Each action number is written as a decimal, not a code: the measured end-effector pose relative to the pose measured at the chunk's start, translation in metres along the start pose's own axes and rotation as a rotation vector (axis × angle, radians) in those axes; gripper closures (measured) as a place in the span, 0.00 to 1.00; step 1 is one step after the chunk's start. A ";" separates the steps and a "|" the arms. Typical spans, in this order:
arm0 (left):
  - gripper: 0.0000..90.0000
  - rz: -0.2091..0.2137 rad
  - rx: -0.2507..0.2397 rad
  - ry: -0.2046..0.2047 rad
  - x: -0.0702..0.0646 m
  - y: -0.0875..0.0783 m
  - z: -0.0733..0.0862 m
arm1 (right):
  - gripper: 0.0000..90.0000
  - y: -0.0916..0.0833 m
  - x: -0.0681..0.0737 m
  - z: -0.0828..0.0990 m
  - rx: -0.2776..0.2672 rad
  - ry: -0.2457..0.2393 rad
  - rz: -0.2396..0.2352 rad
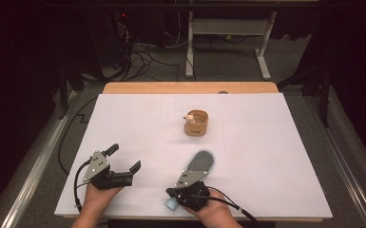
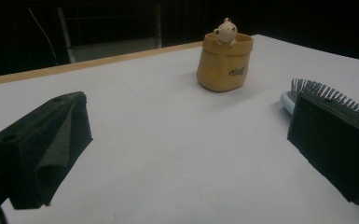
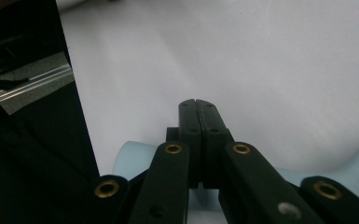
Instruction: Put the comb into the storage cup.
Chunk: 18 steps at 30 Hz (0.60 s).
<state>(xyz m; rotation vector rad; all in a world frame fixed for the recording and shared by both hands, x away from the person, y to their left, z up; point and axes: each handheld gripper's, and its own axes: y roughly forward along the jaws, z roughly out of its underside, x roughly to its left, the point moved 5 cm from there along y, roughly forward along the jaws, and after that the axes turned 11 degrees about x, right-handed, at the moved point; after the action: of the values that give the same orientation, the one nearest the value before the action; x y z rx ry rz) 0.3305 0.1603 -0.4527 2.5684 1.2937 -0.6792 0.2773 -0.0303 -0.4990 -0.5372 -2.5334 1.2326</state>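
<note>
A hairbrush [image 1: 200, 161] with a light blue handle [image 3: 135, 158] lies on the white table [image 1: 266, 142] near the front edge, bristles up. My right gripper [image 1: 173, 194] rests across that handle with its jaws shut pad to pad [image 3: 198, 105]; nothing is between the tips and the handle runs underneath them. My left gripper [image 1: 124, 157] sits to the left of the brush, open wide [image 2: 186, 154] with nothing between its jaws. Behind its right jaw the brush bristles [image 2: 319, 91] show. A tan pouch [image 1: 196, 123] [image 2: 224, 65] with a small toy figure [image 2: 226, 31] peeking out stands mid-table.
The table's wooden far edge [image 1: 190, 88] runs behind the white sheet. Beyond it are a desk frame [image 1: 264, 52] and loose cables [image 1: 142, 57] on the floor. Metal rails [image 1: 33, 171] run along both sides of the table.
</note>
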 end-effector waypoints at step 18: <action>0.01 -0.001 0.008 0.004 0.000 0.000 0.001 | 1.00 -0.011 -0.004 0.016 0.026 -0.013 0.025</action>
<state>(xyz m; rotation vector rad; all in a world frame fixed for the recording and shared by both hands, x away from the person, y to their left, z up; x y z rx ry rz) 0.3302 0.1597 -0.4535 2.5772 1.2962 -0.6805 0.2725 -0.0497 -0.4999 -0.5583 -2.5252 1.2797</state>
